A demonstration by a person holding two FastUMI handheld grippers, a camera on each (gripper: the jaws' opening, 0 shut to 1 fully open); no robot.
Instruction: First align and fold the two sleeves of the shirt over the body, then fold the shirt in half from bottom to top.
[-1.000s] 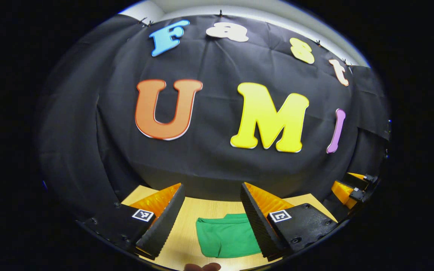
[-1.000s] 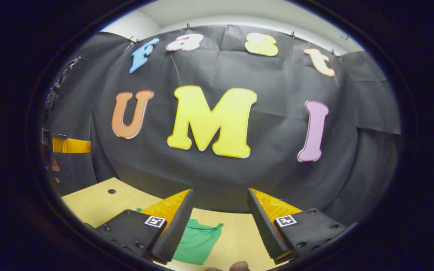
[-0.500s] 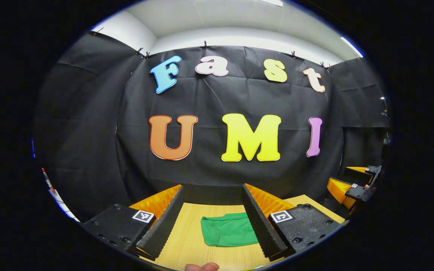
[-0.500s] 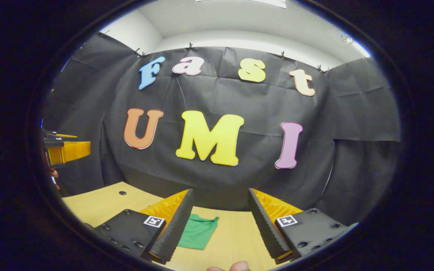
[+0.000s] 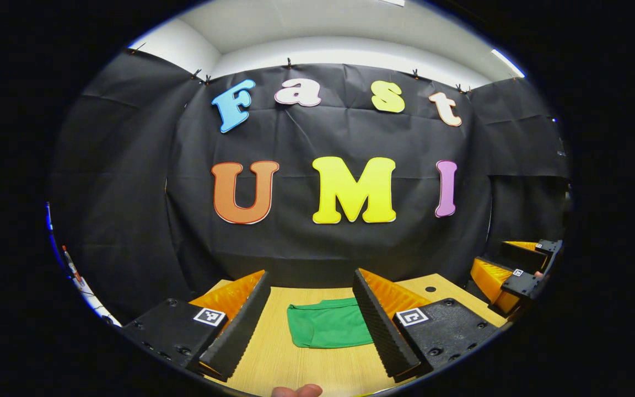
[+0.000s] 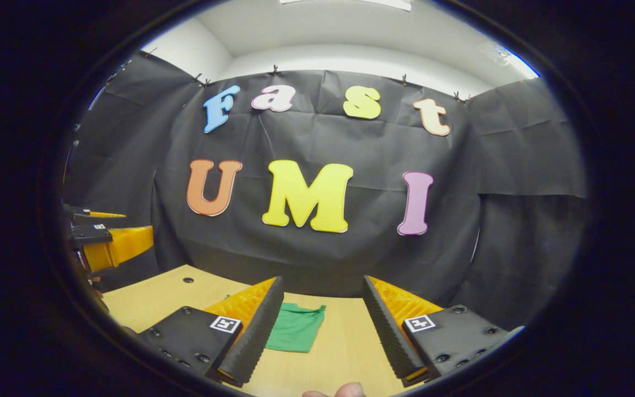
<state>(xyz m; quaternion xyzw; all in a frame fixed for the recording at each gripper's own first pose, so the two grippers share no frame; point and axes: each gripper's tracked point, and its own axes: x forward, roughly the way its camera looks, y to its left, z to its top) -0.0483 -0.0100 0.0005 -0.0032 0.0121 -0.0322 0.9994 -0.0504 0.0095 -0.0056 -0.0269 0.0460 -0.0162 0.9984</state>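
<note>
One green shirt (image 5: 328,331), folded, lies flat on the surface (image 5: 295,369) ahead, seen between my left fingers (image 5: 243,322). Both my grippers, left (image 5: 309,325) and right (image 6: 323,325), are spread, grasping nothing, raised above it.

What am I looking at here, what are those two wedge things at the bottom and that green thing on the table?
A person holds a two-finger gripper in each hand, with a fisheye camera riding on each one. The wedges are that gripper's own fingers: the left gripper in the left gripper view, the right gripper in the right gripper view. Both are open and hold nothing. On the wooden table lies a green shirt, folded into a compact shape. At each view's side edge you can see the other gripper, farther off. Black cloth forms the booth's wall.
</note>
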